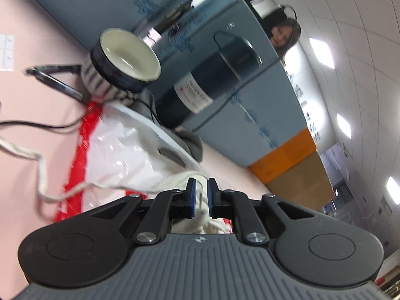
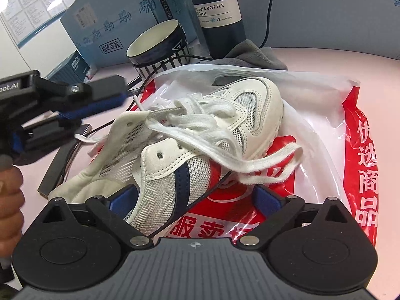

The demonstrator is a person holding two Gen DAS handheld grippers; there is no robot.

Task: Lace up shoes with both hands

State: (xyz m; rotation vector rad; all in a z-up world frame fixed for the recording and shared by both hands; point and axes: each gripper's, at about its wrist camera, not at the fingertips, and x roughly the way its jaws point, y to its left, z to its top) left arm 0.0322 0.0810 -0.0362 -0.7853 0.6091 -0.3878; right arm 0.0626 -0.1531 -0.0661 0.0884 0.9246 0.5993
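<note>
A white shoe (image 2: 225, 115) with a navy stripe lies on a red and white plastic bag (image 2: 350, 150); its loose white laces (image 2: 250, 160) trail over the side. My right gripper (image 2: 195, 197) stands wide open, its blue pads either side of the shoe's heel wall and touching nothing. My left gripper (image 2: 117, 102) comes in from the left at the shoe's upper eyelets. In the left wrist view the left gripper (image 1: 201, 192) is shut on a thin lace tip (image 1: 200, 198), with the shoe (image 1: 180, 177) just behind. Another lace (image 1: 40, 165) trails off to the left.
On the pink table behind the shoe stand a dark bowl (image 2: 157, 42), a navy vacuum bottle (image 2: 220, 12) and a grey cloth (image 2: 252, 52), backed by blue boxes (image 2: 100, 25). A black cable and a flat dark device (image 2: 57, 167) lie left. A person (image 1: 287, 35) is behind the boxes.
</note>
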